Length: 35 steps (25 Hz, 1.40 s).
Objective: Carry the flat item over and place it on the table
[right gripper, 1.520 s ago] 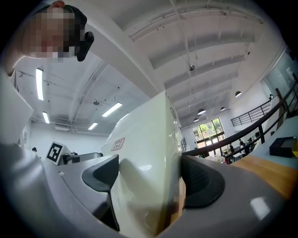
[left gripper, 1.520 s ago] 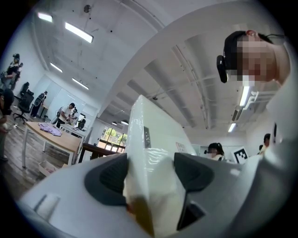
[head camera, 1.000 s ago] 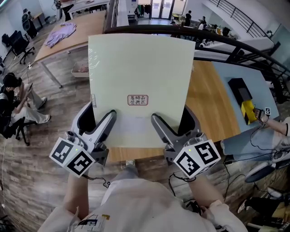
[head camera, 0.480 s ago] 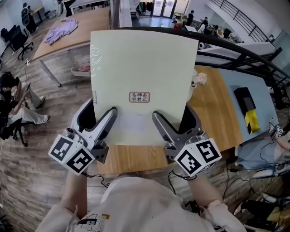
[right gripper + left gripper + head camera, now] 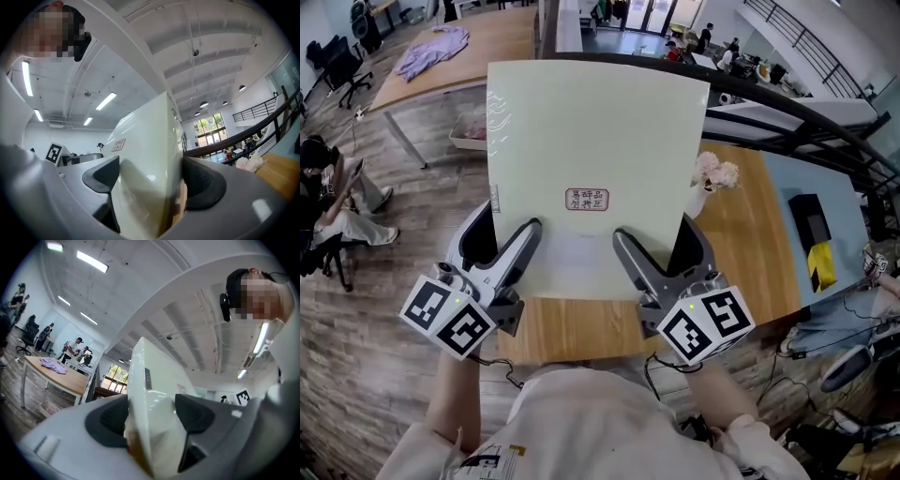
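I held the flat item (image 5: pixel 595 141), a pale green sheet with a small red stamp, in the air in front of me, above the near part of the wooden counter (image 5: pixel 750 253). The left gripper (image 5: pixel 504 236) was closed on its near edge, and the right gripper (image 5: pixel 654 239) was closed on the same edge, a little apart from it. Each gripper view showed the sheet pinched between the 2 jaws.

I saw some risks from here. The sheet hid most of the counter from the head view, so I could not judge well where its far edge would come down. A vase of pale flowers (image 5: pixel 712 173) stood on the counter just beside the right edge of the sheet, and I thought a lowering to the right could knock it over. The surface looked glossy, so it could slide out of the jaws. As only 1 edge was held, the far part might bend, and uneven motion of the 2 grippers might twist or crease it.
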### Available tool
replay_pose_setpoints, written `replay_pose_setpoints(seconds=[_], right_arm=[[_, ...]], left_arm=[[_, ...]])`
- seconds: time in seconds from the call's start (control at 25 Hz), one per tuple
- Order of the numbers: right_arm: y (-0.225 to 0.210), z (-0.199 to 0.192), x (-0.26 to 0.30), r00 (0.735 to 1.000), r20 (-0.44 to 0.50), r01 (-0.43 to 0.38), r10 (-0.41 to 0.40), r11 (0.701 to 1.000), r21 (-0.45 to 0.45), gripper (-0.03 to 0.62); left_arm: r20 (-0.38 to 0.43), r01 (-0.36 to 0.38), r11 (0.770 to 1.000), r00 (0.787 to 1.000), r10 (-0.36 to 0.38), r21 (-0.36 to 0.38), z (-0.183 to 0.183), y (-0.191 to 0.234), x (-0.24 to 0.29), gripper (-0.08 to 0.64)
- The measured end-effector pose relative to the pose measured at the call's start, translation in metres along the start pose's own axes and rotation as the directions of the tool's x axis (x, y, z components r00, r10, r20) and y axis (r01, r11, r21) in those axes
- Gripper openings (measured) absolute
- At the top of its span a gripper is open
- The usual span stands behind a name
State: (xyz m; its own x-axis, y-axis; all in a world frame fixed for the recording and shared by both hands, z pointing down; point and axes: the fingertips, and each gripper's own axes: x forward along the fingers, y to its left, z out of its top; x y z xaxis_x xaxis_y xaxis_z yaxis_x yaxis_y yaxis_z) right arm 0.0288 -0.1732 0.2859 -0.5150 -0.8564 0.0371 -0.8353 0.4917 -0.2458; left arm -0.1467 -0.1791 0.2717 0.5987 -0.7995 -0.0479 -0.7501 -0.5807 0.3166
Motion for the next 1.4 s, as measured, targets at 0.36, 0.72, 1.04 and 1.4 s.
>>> replay_pose_setpoints(seconds=[0.36, 0.72, 1.04, 1.4], right_arm=[[-0.019, -0.011, 0.030, 0.998, -0.043, -0.044, 0.046, 0.998, 0.042, 0.426], [-0.059, -0.011, 0.058, 0.994, -0.086, -0.055, 0.060, 0.997, 0.062, 0.428], [-0.096, -0.022, 0.100, 0.992, -0.119, -0.042, 0.052, 0.996, 0.084, 0.428], [-0.135, -0.051, 0.162, 0.982, -0.184, -0.024, 0.041, 0.995, 0.093, 0.428]], left_arm=[[-0.030, -0.065, 0.998, 0.997, 0.065, -0.013, -0.008, 0.020, 0.019, 0.304], [-0.063, -0.107, 0.994, 0.993, 0.104, -0.036, -0.017, 0.032, 0.061, 0.304], [-0.094, -0.124, 0.990, 0.989, 0.118, -0.063, -0.032, 0.066, 0.106, 0.305], [-0.136, -0.149, 0.981, 0.982, 0.132, -0.124, -0.061, 0.122, 0.156, 0.307]])
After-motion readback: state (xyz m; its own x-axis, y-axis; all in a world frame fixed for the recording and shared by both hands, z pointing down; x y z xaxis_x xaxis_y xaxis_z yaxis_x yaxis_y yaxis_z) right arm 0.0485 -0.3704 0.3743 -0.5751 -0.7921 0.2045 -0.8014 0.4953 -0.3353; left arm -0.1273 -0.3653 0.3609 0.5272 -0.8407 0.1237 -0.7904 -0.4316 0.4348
